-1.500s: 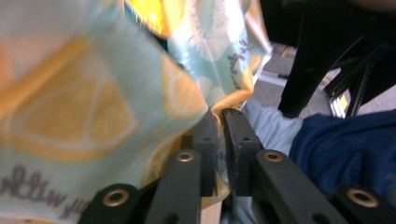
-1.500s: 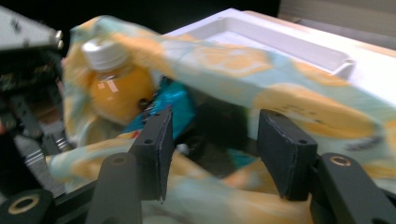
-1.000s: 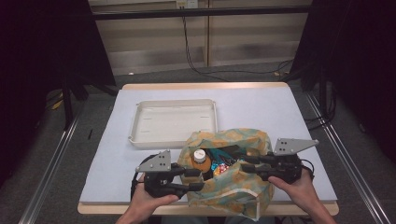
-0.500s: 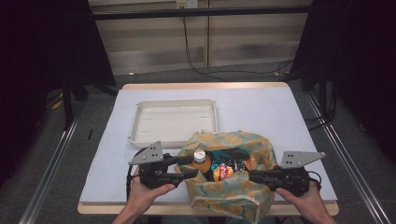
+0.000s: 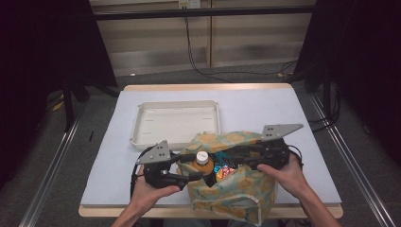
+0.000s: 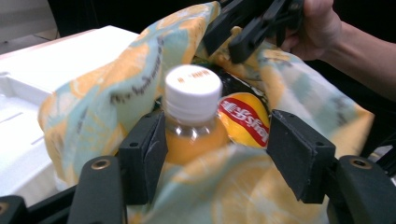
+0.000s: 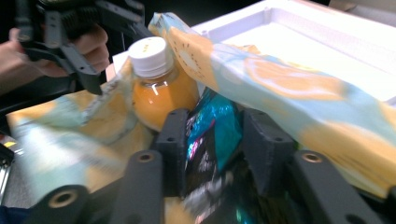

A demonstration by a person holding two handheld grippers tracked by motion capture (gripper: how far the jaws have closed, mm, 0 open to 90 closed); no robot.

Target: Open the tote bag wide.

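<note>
Evidently the work is unpacking a soft cloth bag printed with yellow citrus on pale blue point(image 5: 236, 189), which sits at the near edge of the grey-blue table point(image 5: 283, 118), just in front of a shallow white plastic tray point(image 5: 175, 123). Inside stands a clear bottle of orange juice with a white screw cap point(image 6: 194, 116), beside glossy, crinkly snack packets point(image 7: 212, 135). The left gripper point(image 6: 219, 154) has just been opening; its jaws stand apart around the bottle's shoulder, not pressing. The right gripper point(image 7: 215, 149) has opened too, a teal packet loose between its jaws. The bottle is probably heavy, rigid and smooth, best gripped below the cap; the limp fabric yields and slips.
</note>
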